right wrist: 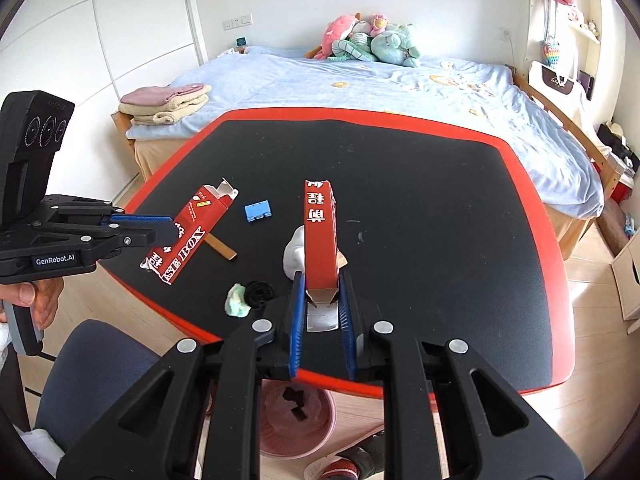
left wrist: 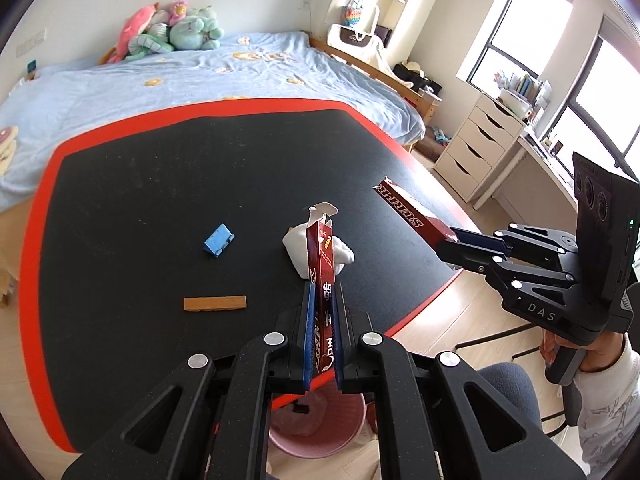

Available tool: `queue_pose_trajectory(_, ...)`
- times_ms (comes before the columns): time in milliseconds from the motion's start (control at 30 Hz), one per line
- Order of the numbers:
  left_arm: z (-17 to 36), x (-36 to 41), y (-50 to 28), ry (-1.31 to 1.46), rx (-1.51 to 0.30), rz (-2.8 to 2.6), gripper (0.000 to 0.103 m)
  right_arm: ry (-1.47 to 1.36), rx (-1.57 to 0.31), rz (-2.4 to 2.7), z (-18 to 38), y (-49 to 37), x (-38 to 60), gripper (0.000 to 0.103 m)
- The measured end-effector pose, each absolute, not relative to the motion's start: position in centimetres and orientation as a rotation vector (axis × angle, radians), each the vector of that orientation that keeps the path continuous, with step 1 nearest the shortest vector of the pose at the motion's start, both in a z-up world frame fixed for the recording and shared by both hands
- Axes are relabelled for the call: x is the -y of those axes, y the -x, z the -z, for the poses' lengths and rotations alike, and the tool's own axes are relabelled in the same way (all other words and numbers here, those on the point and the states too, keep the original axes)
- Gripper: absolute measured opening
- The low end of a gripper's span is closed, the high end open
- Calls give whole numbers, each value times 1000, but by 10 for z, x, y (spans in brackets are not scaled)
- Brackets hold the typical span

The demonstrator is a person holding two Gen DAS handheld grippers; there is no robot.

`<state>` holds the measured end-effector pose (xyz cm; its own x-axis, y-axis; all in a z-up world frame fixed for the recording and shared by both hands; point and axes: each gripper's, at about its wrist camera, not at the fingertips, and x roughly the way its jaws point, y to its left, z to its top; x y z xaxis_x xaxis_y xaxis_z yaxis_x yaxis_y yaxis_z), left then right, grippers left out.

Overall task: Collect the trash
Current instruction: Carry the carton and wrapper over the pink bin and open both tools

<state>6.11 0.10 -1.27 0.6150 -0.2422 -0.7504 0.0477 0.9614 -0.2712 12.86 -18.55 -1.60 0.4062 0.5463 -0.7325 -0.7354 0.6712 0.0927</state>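
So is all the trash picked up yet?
Not yet. The pink bin under the table edge already has some scraps in it. Each gripper, left and right, is shut on a red box. Still on the table: white crumpled paper, a blue piece, a brown strip, and green and black wads.

Two red cartons are showing above the black table (right wrist: 440, 200): one flattened red carton (right wrist: 188, 232) and one long red carton (right wrist: 320, 236), both off its surface. On the table, one blue block (right wrist: 258, 212), one wooden strip (right wrist: 220, 249), one white crumpled wad (right wrist: 293, 258), one pale green wad (right wrist: 237, 301) and one black scrap (right wrist: 259, 293) are lying. One pink bin (right wrist: 296, 420) is standing below the table's near edge. Beyond the table, one bed (right wrist: 400, 88) is carrying a single heap of plush toys (right wrist: 368, 40) and one stack of folded towels (right wrist: 168, 102).
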Motion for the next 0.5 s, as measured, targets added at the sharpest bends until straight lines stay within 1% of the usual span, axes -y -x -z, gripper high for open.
queue_pose_trajectory(267,9,15,-24,158,-886,188,7,255,-814,-844,5,-75,202,16)
queue_pose_trajectory(500,20,31,4,130,-903,203,7,239,-858,-854,17,-33,222,16)
